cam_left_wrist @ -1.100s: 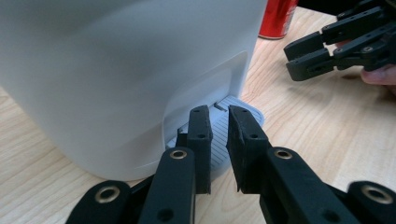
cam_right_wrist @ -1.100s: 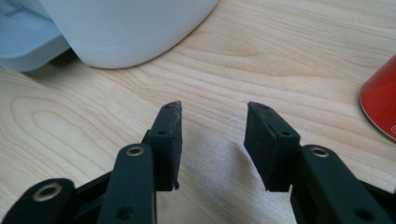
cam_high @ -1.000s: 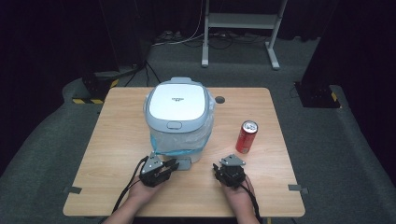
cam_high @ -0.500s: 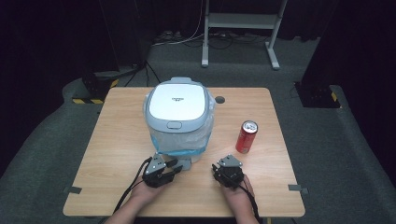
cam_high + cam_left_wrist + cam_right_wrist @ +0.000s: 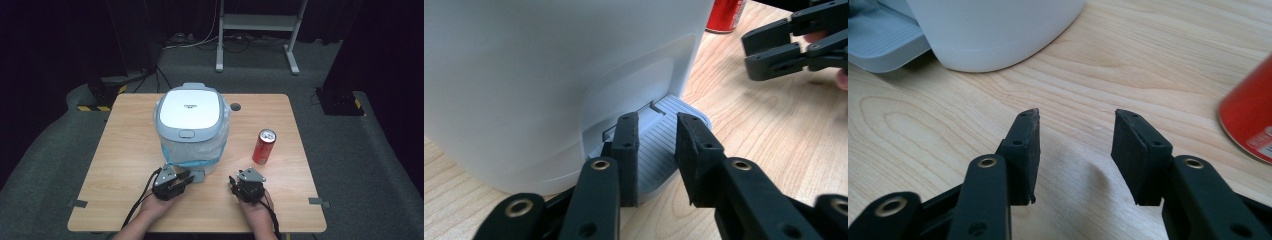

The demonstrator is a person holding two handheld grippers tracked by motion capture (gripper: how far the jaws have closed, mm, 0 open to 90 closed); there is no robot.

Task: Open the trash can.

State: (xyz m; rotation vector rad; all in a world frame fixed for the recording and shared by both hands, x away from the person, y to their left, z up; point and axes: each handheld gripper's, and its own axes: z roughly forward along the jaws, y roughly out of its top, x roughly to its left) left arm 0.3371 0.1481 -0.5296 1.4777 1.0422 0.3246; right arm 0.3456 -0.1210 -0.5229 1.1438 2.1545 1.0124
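Note:
A white pedal bin [image 5: 190,120] with a grey lid and a clear liner stands mid-table. Its grey ribbed foot pedal [image 5: 197,176] sticks out at the front base. My left gripper [image 5: 186,177] sits at that pedal. In the left gripper view its jaws [image 5: 656,120] hover just over the pedal [image 5: 659,150] with a narrow gap. They have just been closing and grip nothing. My right gripper [image 5: 235,180] rests to the right, open over bare wood [image 5: 1075,117], with nothing between its fingers.
A red drink can [image 5: 263,146] stands upright right of the bin, just beyond my right gripper. The wooden table [image 5: 130,150] has a cable hole near its far edge. Cables trail from both grippers towards the near edge.
The left gripper's jaws look a little narrower than half a second ago. Both hands stay where they were.

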